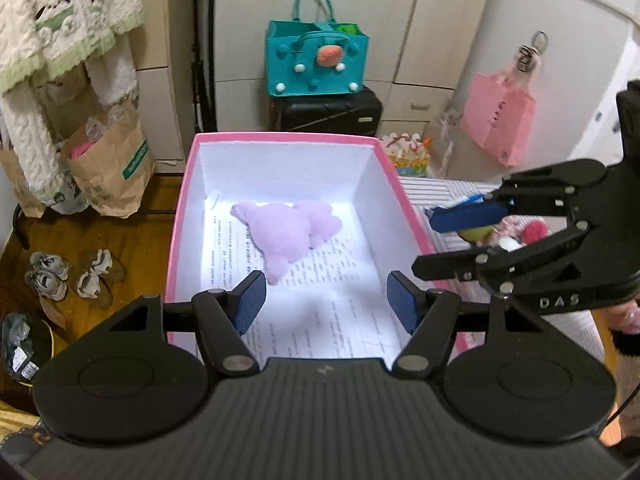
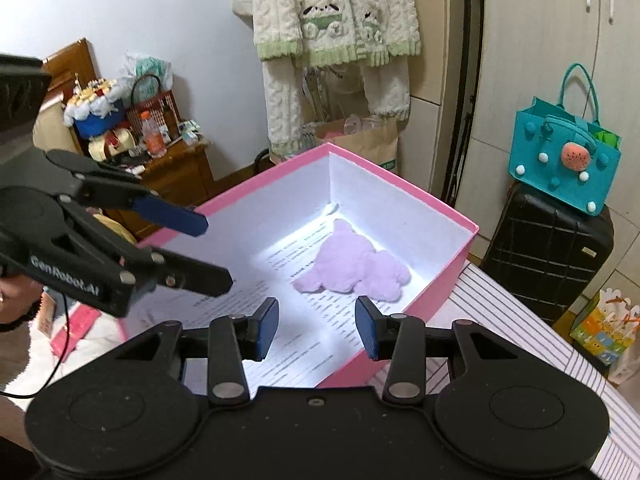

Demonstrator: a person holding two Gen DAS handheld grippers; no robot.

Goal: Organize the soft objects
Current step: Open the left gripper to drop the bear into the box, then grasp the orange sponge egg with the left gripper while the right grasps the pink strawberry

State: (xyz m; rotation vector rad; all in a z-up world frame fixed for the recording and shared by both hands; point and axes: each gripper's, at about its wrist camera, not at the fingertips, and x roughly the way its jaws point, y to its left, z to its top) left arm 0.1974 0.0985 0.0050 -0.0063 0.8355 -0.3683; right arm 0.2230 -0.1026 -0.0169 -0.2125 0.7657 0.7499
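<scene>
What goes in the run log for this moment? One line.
left claw open, empty | right claw open, empty | purple plush toy lying in pink box

- My right claw (image 1: 452, 246) covers most of the small soft toys (image 1: 516, 234) on the striped worktop (image 1: 448, 192); I cannot tell what they are.
- The print on the paper sheet (image 1: 336, 320) lining the pink box (image 1: 280, 138) is too small to read.
- My left claw (image 2: 218, 252) hides the box's near left corner in the right wrist view.
- The paper bag's (image 1: 120, 172) contents are blurred.
</scene>
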